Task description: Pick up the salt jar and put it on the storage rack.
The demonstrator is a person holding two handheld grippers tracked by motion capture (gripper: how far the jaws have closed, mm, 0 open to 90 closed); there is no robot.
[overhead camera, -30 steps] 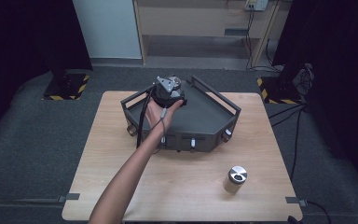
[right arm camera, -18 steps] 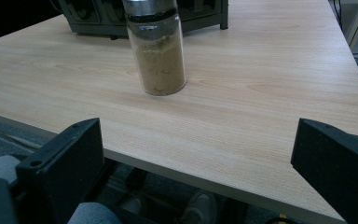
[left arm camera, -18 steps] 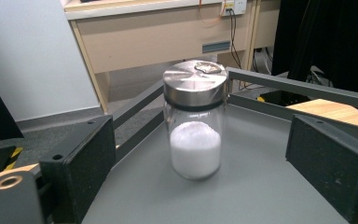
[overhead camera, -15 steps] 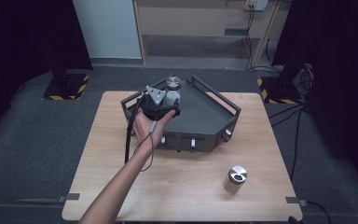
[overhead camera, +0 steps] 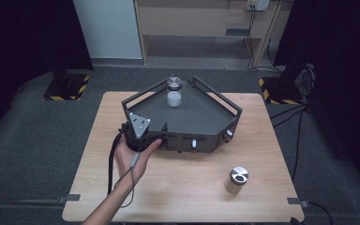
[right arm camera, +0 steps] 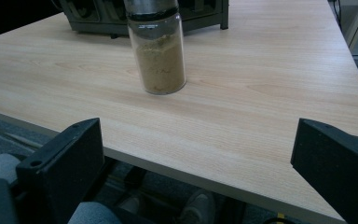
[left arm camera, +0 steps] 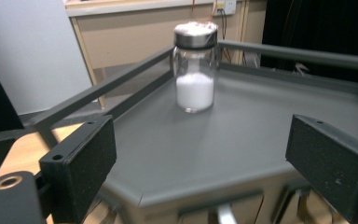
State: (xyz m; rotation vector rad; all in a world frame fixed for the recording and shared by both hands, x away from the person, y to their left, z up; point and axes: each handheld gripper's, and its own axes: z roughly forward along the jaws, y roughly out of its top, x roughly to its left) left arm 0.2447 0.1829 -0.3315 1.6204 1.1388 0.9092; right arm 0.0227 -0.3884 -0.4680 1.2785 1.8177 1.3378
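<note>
A glass jar of white powder point(overhead camera: 174, 92) with a metal lid stands upright in the far corner of the dark grey railed tray point(overhead camera: 206, 117). My left gripper point(overhead camera: 144, 127) is held in a hand at the tray's front left corner, open and empty. In the left gripper view the white jar point(left arm camera: 194, 70) stands well beyond the open left gripper point(left arm camera: 205, 158), on the tray floor point(left arm camera: 242, 140). A jar of brown powder point(overhead camera: 237, 180) stands on the wooden table at the front right. My right gripper point(right arm camera: 200, 158) is open below the table's near edge, facing the brown jar point(right arm camera: 158, 46).
The tray's rails point(overhead camera: 215, 96) run along its far sides, and its front face point(overhead camera: 194, 143) has small fittings. Bare wooden table point(overhead camera: 183, 187) lies between the tray and the near edge. A cable point(overhead camera: 111, 164) trails from the left gripper along the forearm.
The left gripper has drawn back from the white jar at the tray's far corner to the tray's front left corner, leaving the jar standing there.
</note>
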